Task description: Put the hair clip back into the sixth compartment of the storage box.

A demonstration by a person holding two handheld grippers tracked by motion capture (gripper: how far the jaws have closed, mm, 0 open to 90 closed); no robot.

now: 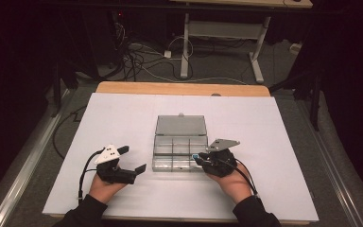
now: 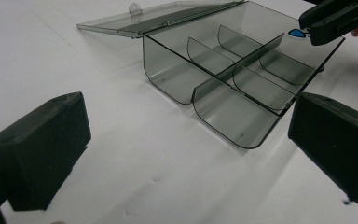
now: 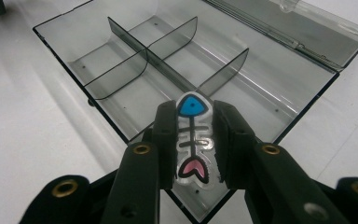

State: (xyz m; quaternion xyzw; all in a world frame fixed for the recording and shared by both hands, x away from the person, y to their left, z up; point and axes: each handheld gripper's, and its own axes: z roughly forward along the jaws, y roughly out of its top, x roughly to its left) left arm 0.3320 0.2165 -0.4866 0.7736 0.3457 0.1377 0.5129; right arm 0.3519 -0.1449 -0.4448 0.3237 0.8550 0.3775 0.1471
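Observation:
A smoky clear plastic organizer box (image 1: 178,151) lies at the table's middle, its lid (image 1: 180,125) folded open behind it and its divided compartments bare. My right gripper (image 1: 196,158) is shut on a fish-bone sticker (image 3: 193,140) with a blue head and pink tail, at the box's near right corner (image 3: 242,154). The sticker's blue tip (image 2: 297,33) pokes out over the box rim (image 2: 279,109). My left gripper (image 1: 133,160) rests open on the white sheet left of the box, its jaws wide apart with nothing between them.
A white sheet (image 1: 123,118) covers the wooden table (image 1: 179,88). Beyond the far edge stand desk legs (image 1: 185,45) and loose cables (image 1: 142,59) on the floor. Metal rails (image 1: 23,165) run along both sides of the table.

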